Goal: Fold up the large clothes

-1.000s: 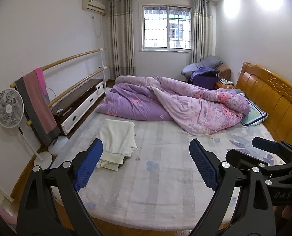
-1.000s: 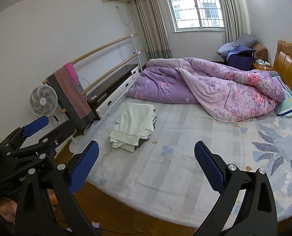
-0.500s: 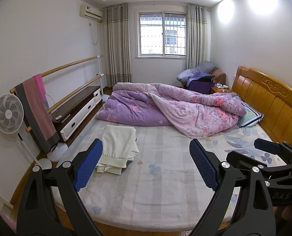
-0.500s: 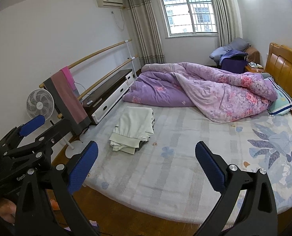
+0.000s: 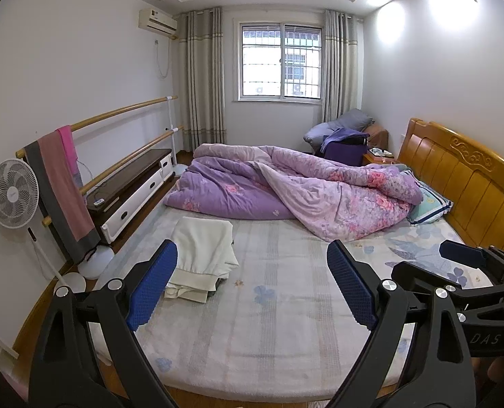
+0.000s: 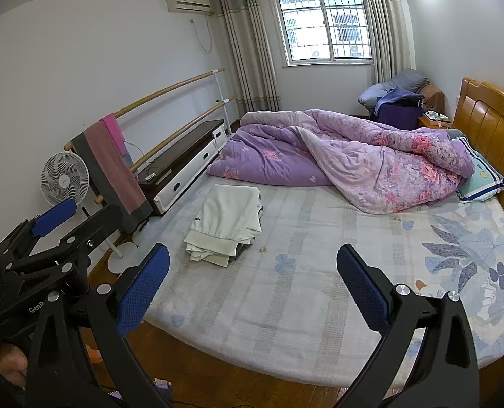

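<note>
A folded cream garment (image 5: pixel 202 255) lies on top of a small stack of clothes on the left side of the bed (image 5: pixel 275 306); it also shows in the right wrist view (image 6: pixel 226 222). My left gripper (image 5: pixel 252 289) is open and empty, held in the air off the bed's near edge. My right gripper (image 6: pixel 252 282) is open and empty too, beside it. Each gripper shows at the side of the other's view: the right one (image 5: pixel 469 272) and the left one (image 6: pixel 48 221).
A crumpled purple floral duvet (image 5: pixel 302 190) covers the far half of the bed, with a pillow (image 5: pixel 428 202) by the wooden headboard (image 5: pixel 466 176). A fan (image 5: pixel 12 193), a towel rail (image 5: pixel 61 183) and a low cabinet (image 5: pixel 133 187) stand along the left wall.
Both grippers have drawn back and tilted up, so the bed and the folded stack sit lower and farther in both views. Both stay open.
</note>
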Demonstrator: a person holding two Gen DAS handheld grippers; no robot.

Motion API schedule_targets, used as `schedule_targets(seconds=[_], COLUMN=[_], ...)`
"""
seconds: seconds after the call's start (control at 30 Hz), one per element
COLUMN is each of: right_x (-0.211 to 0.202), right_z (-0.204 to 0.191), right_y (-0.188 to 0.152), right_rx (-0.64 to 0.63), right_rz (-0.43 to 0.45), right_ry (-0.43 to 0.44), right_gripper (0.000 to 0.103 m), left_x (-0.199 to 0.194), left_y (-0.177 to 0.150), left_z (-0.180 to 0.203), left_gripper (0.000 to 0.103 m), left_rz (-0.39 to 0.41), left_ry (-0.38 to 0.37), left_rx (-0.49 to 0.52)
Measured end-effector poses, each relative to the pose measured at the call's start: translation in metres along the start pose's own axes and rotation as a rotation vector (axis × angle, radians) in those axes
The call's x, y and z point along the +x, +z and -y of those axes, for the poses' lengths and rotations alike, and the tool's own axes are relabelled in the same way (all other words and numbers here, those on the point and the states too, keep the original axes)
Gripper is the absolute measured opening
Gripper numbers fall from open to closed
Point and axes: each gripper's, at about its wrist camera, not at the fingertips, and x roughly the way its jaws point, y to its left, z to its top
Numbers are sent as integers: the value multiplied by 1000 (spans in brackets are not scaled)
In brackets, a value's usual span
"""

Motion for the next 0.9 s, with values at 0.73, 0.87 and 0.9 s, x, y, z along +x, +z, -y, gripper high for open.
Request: schedule_targets(seconds=[0.73,0.87,0.9], right_x=[8,11,11], right_z=[12,12,12], right_y=[4,4,4], right_rx=[9,10,9], right_rz=[-22,-27,-26], right_ry=[17,19,19], right_gripper=[95,95,95], left_x=[5,7,7], left_y=[-3,-4,-4], left_z=[4,4,4], left_gripper=[95,96,96], left_rz=[-9,-9,-8], left_ry=[22,20,18], left_rx=[-1,0,-1])
